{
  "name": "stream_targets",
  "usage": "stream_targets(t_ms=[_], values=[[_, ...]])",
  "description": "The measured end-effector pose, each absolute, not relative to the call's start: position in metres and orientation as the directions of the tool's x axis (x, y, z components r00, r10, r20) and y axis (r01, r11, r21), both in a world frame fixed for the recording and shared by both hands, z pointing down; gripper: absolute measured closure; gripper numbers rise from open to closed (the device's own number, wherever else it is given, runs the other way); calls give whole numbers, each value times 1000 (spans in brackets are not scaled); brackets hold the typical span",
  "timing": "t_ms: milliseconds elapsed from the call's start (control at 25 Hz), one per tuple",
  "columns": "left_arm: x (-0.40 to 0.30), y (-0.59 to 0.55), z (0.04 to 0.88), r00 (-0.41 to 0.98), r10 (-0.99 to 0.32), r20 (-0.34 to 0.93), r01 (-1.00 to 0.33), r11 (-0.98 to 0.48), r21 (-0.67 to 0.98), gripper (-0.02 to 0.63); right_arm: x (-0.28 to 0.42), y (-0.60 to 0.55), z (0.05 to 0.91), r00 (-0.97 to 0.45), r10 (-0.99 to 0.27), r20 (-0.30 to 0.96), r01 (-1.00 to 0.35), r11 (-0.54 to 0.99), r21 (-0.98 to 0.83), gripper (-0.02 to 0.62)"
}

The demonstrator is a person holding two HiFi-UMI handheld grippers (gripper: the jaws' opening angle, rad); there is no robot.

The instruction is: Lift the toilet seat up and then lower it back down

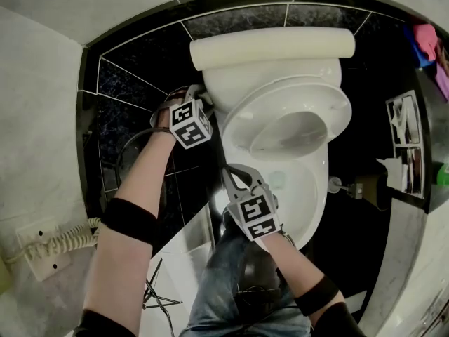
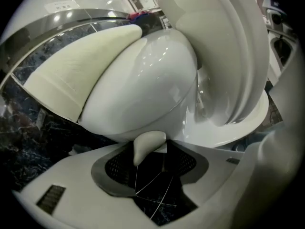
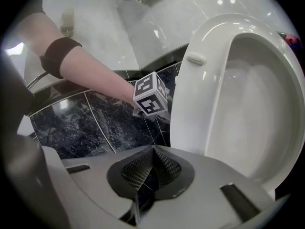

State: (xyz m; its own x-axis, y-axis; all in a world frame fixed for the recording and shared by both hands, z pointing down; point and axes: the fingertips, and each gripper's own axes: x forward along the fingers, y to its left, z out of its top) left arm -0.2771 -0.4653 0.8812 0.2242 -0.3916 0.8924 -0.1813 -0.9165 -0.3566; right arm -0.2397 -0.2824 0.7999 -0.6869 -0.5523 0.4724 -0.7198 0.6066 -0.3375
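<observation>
1. Standing on a dark marbled floor [image 1: 133, 93], the white toilet [image 1: 317, 195] fills the middle of the head view. Its cream tank [image 1: 273, 46] is at the far end and the bowl opens toward the person.
2. The toilet seat [image 1: 338, 104] is already up. It stands almost upright and leans back toward the tank, so its long axis runs from the hinge below to the free rim above. In the right gripper view its underside, with one small bumper, faces the camera.
3. I judge that the lifting half is done and the lowering is what remains.
4. The right tool [image 1: 236, 173] is low, at the front left of the bowl. Its jaws are together with nothing between them. From this tool the seat rises ahead and to the right, and the free rim is above it.
5. The left tool [image 1: 198, 91] is at the left side of the tank, near the hinge end, and points down to the floor. Its jaws are apart.
6. A small cream tab [image 2: 148, 146] stands between the tips of the left tool. It is perhaps the flush lever, but the view is too close to be sure. The pads do not seem to press on it.
7. To lower the seat, a tool must catch the free rim and bring it forward and down toward the person. In my judgement the right hand is better placed for this.
</observation>
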Motion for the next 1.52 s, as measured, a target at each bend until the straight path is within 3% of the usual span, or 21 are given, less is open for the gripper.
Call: stream_targets(t_ms=[800, 1200, 1520], values=[[-279, -468, 883, 219, -414, 883, -176, -907, -382, 399, -244, -276, 803, -688, -545, 480, -718, 609, -338, 592], [-285, -469, 868, 139, -568, 811, -223, -816, -534, 362, -222, -263, 785, -676, -554, 487, -726, 613, -312, 592], [-289, -428, 821, 89, -592, 801, -247, -792, -558, 362, -200, -238, 746, -674, -558, 483, -724, 627, -286, 592]])
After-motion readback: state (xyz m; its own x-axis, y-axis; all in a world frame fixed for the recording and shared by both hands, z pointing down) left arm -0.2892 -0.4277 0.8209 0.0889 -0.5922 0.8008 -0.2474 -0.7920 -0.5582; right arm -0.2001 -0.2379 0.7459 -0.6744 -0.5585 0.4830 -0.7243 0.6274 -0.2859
